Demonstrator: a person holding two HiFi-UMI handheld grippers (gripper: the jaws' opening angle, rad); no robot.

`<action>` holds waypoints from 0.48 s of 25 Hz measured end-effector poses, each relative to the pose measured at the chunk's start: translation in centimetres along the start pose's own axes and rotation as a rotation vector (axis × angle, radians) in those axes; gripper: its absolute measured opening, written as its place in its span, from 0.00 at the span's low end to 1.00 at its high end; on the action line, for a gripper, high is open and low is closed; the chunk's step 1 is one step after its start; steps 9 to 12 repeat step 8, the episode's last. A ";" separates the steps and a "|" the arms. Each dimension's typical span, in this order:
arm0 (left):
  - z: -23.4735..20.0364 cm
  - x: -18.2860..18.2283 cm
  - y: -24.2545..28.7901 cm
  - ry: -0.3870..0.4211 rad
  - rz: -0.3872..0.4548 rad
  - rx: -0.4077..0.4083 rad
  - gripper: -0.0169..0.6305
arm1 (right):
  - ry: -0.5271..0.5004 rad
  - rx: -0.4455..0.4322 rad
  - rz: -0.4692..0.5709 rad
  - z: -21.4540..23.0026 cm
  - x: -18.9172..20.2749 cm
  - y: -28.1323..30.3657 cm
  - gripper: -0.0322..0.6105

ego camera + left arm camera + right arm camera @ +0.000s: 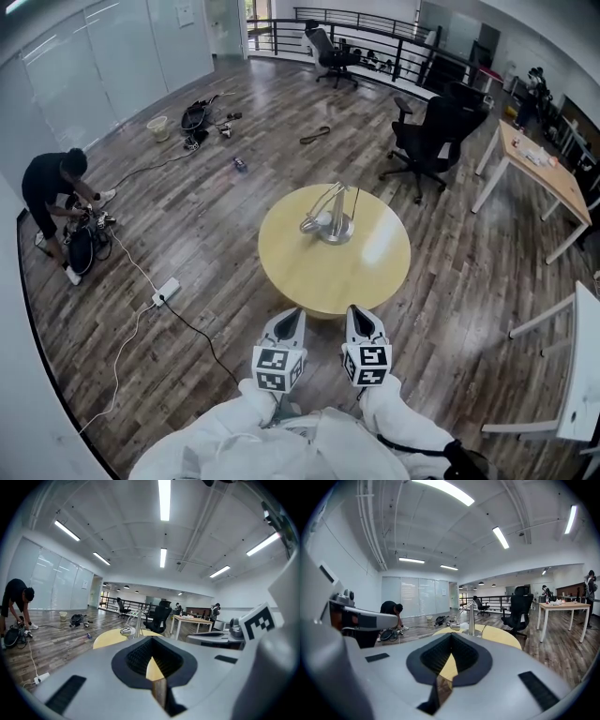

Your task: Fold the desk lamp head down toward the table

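Note:
A silver desk lamp stands on the round yellow table, with its base near the table's middle. Its arm is bent over and the head hangs low, close to the tabletop, left of the base. Both grippers are held short of the table's near edge, apart from the lamp. My left gripper is shut with nothing in it, and so is my right gripper. The left gripper view shows the lamp far ahead over the shut jaws. The right gripper view shows the lamp beyond its shut jaws.
A black office chair stands behind the table on the right, another chair by the far railing. A wooden desk and a white desk are at the right. A person crouches at the left among cables; a power strip lies on the floor.

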State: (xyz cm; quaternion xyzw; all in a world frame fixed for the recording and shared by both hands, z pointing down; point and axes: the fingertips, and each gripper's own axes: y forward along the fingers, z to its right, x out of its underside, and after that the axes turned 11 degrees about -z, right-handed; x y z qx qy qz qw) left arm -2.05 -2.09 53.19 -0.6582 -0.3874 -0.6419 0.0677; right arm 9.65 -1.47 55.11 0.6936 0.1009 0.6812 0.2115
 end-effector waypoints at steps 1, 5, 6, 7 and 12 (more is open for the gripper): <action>-0.1 0.0 0.1 -0.002 0.001 0.000 0.03 | -0.002 0.001 -0.001 0.0 0.0 0.1 0.07; -0.1 -0.1 0.7 -0.009 -0.001 -0.001 0.03 | -0.006 0.002 -0.001 0.4 -0.1 0.4 0.07; -0.1 -0.1 0.9 -0.009 -0.002 -0.001 0.03 | -0.006 0.001 -0.001 0.5 -0.1 0.5 0.07; 0.0 -0.1 1.0 -0.009 -0.003 -0.001 0.03 | -0.005 0.001 -0.002 0.6 -0.1 0.6 0.07; 0.0 -0.1 1.2 -0.009 -0.004 -0.001 0.03 | -0.005 0.001 -0.003 0.8 -0.1 0.6 0.07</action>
